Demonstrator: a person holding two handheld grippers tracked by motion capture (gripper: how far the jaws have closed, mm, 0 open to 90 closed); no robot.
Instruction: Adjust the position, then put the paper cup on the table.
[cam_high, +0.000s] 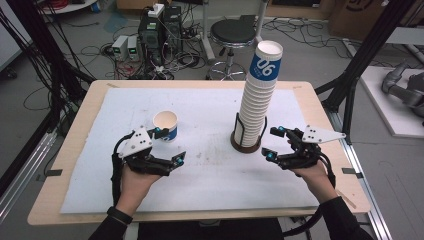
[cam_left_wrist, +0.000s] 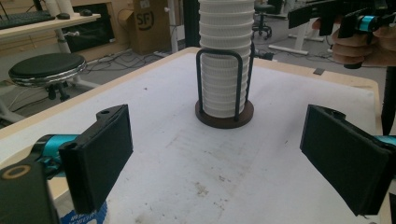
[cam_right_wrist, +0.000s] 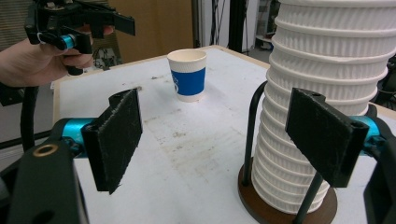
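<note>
A single white paper cup (cam_high: 165, 125) with a blue band stands upright on the white mat (cam_high: 210, 170), left of the middle. My left gripper (cam_high: 170, 146) is just in front of it and to its right, open, with nothing between its jaws. A tall stack of white cups (cam_high: 257, 95) rises from a dark round holder (cam_high: 246, 144) with wire uprights. Right beside that holder is my right gripper (cam_high: 272, 143), open and empty. The left gripper view has the left gripper (cam_left_wrist: 224, 158) facing the stack (cam_left_wrist: 225, 70). Past the right gripper (cam_right_wrist: 219, 135) are the lone cup (cam_right_wrist: 187, 74) and, near one jaw, the stack (cam_right_wrist: 327, 93).
The mat covers most of a wooden table (cam_high: 60, 165). Behind the table are a black stool (cam_high: 232, 32), computer boxes (cam_high: 157, 30) and loose cables on the floor. Black frame posts (cam_high: 365, 50) stand at both sides.
</note>
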